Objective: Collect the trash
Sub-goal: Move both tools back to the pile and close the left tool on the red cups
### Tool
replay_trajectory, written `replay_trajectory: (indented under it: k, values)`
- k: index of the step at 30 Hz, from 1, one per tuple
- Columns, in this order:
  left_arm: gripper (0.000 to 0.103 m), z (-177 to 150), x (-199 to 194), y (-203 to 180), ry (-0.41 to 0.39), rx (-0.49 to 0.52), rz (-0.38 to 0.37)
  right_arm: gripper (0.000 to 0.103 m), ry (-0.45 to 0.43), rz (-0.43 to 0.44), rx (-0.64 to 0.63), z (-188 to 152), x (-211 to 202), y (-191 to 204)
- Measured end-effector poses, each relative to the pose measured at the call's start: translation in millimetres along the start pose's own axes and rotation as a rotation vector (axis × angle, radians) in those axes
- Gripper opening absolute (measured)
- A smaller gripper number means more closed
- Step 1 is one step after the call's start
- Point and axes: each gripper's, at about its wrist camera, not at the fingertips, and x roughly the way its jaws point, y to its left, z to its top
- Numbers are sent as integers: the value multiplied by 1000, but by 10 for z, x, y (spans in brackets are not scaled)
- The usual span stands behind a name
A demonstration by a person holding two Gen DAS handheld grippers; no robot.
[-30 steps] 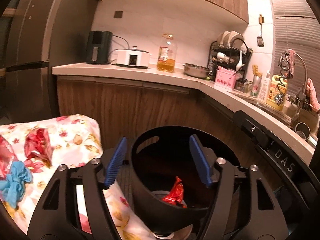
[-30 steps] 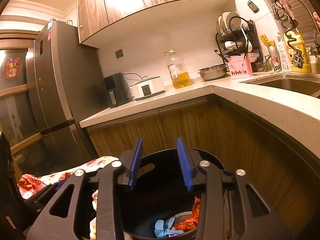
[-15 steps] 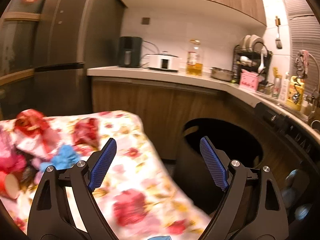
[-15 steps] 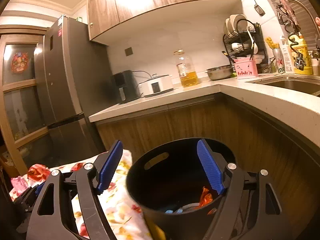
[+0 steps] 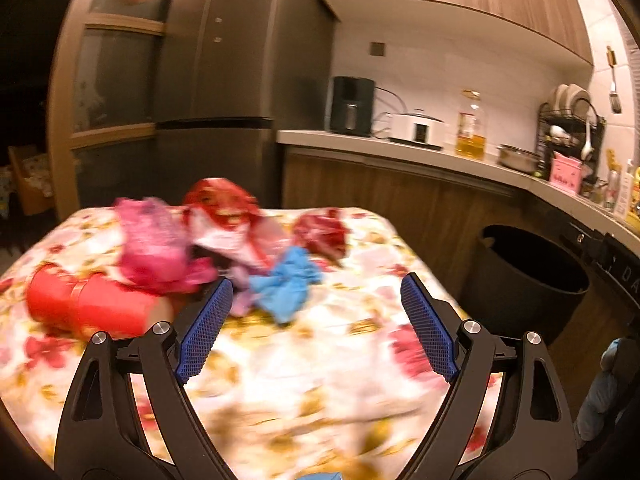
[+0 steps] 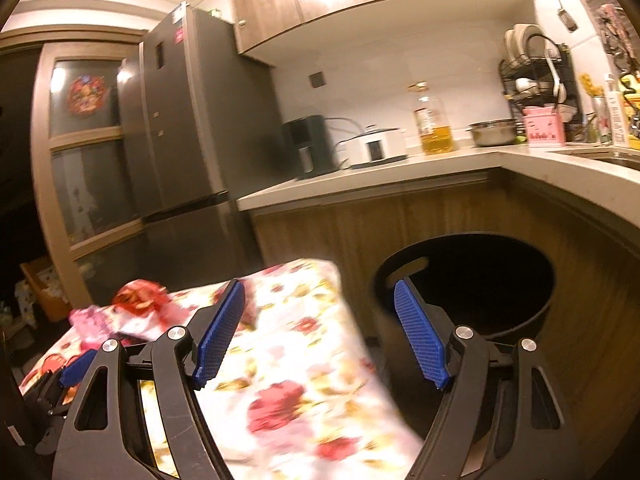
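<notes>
A heap of trash lies on the floral tablecloth [image 5: 320,360]: a blue crumpled wad [image 5: 286,284], a pink wrapper [image 5: 156,244], a red-and-white wrapper [image 5: 224,216], a dark red wrapper [image 5: 320,232] and a red cup [image 5: 88,304] on its side. My left gripper [image 5: 316,328] hovers open just short of the blue wad, nothing between its pads. My right gripper [image 6: 320,332] is open and empty, spanning the table's corner and the black bin [image 6: 472,280]. The bin [image 5: 528,276] stands on the floor right of the table.
Wooden cabinets under a pale counter [image 6: 400,176] run behind the bin. On the counter stand an oil bottle [image 6: 434,124], a white cooker [image 6: 376,146] and a dish rack [image 6: 536,76]. A tall grey fridge [image 5: 224,92] stands behind the table. The left gripper's body [image 6: 76,364] shows at lower left.
Both grippers swung left, away from above the bin and over the table. Both jaws widened. The trash heap came into the left view's centre.
</notes>
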Motion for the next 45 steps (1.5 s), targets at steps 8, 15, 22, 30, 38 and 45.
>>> replay_trajectory:
  k: [8,15,22,30,38,45]
  values:
    - [84,-118,-192,711,-4,-58,136,76,62,110,-43,-216,87,561]
    - [84,-133,-247,1288,-14,-114,206,76,86,177,-86,-319,145,960]
    - [76,-162,-93,1667,66,-195,156,76,96,205,-107,-350,234,1181]
    - [66,-213,39,1763,123,-219,103,76,102,230,-119,-378,336,1337]
    - [47,-246,133,1754,164,-225,49,76,103,242,-126,-378,411,1439]
    - [28,-264,151,1753,178,-232,3,76,110,253,-133,-399,465,1514]
